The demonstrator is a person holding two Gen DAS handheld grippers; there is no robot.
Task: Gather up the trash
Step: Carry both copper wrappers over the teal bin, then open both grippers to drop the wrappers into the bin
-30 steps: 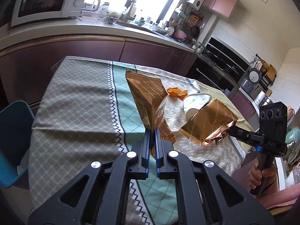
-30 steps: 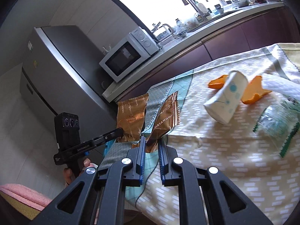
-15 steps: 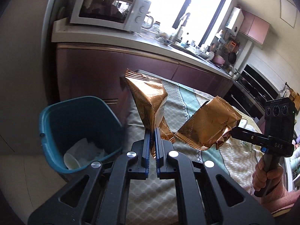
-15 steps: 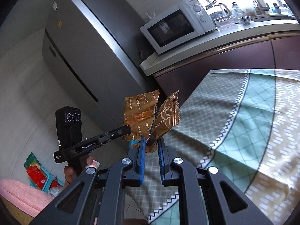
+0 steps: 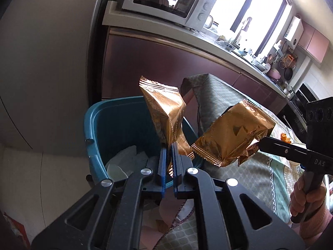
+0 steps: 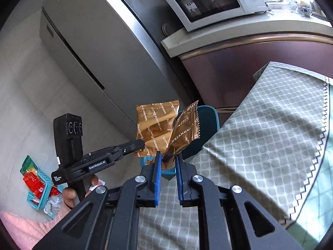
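Note:
My left gripper point(image 5: 169, 145) is shut on a copper foil wrapper point(image 5: 164, 112) and holds it upright over the teal trash bin point(image 5: 112, 123), which has white paper inside. My right gripper point(image 6: 167, 156) is shut on a second copper foil wrapper point(image 6: 186, 131). In the left wrist view that second wrapper point(image 5: 233, 137) hangs just right of the bin, at the table's edge. In the right wrist view the left gripper's wrapper point(image 6: 155, 129) sits beside mine, with the bin point(image 6: 208, 125) behind both.
The table with a grey and green patterned cloth point(image 6: 270, 129) lies to the right of the bin. A fridge point(image 6: 93, 52) and a counter with a microwave point(image 6: 214, 2) stand behind. A small blue basket with red packets point(image 6: 37, 185) lies on the floor.
Both grippers have swung left from over the table to the bin beside it, each still holding its wrapper. The bin is now directly under the left wrapper.

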